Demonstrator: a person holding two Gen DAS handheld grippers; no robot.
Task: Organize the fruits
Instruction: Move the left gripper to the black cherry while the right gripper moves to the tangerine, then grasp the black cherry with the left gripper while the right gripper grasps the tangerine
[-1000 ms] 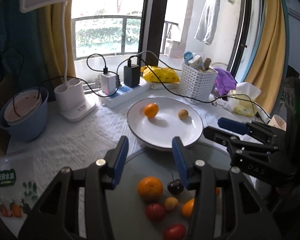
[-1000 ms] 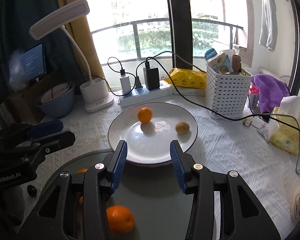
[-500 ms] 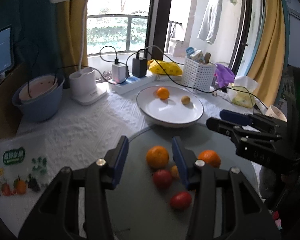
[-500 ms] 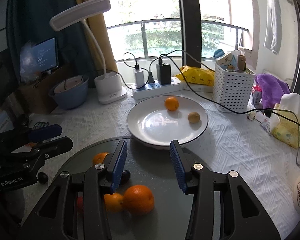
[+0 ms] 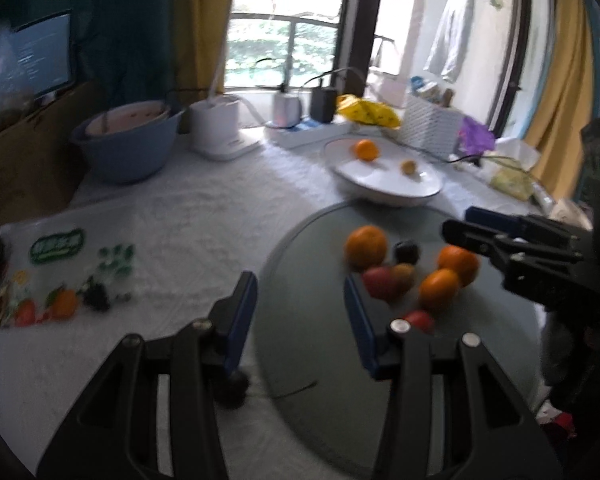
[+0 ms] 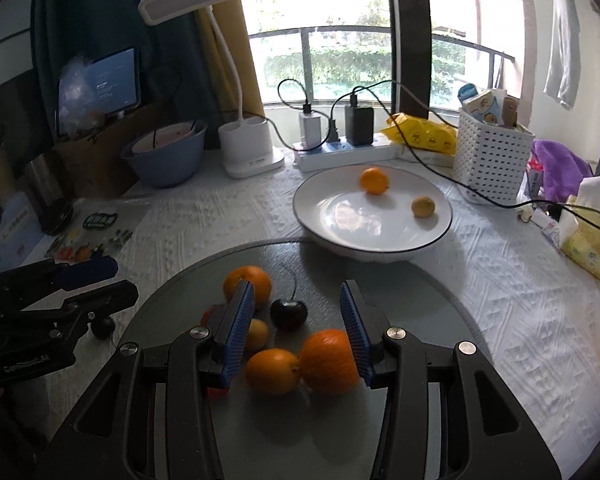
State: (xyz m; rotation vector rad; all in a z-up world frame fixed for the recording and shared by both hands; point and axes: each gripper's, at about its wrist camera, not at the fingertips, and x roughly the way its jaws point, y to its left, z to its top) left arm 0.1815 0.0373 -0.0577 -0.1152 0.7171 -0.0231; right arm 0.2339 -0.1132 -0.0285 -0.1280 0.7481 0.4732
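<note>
A round grey glass board (image 6: pixel 400 292) holds several fruits: three oranges, the nearest (image 6: pixel 328 356), a dark cherry (image 6: pixel 288 314), a small yellow fruit (image 6: pixel 258 332) and red ones (image 5: pixel 380 282). A white plate (image 6: pixel 340 216) behind it holds an orange (image 6: pixel 374 180) and a small yellow-brown fruit (image 6: pixel 423 206). My right gripper (image 6: pixel 296 324) is open above the board's fruits, empty. My left gripper (image 5: pixel 300 312) is open and empty over the board's left edge; it also shows in the right wrist view (image 6: pixel 80 280). A dark cherry (image 6: pixel 102 326) lies on the cloth off the board.
A blue bowl (image 6: pixel 164 152), a white lamp base (image 6: pixel 248 148), a power strip (image 6: pixel 340 152) with cables, a white basket (image 6: pixel 492 160) and tissues (image 6: pixel 592 232) line the back. A printed fruit bag (image 5: pixel 60 272) lies at the left on the white cloth.
Both grippers have drawn back and away from the plate; the left has swung left. More of the board's fruits show between the right fingers. Both stay open.
</note>
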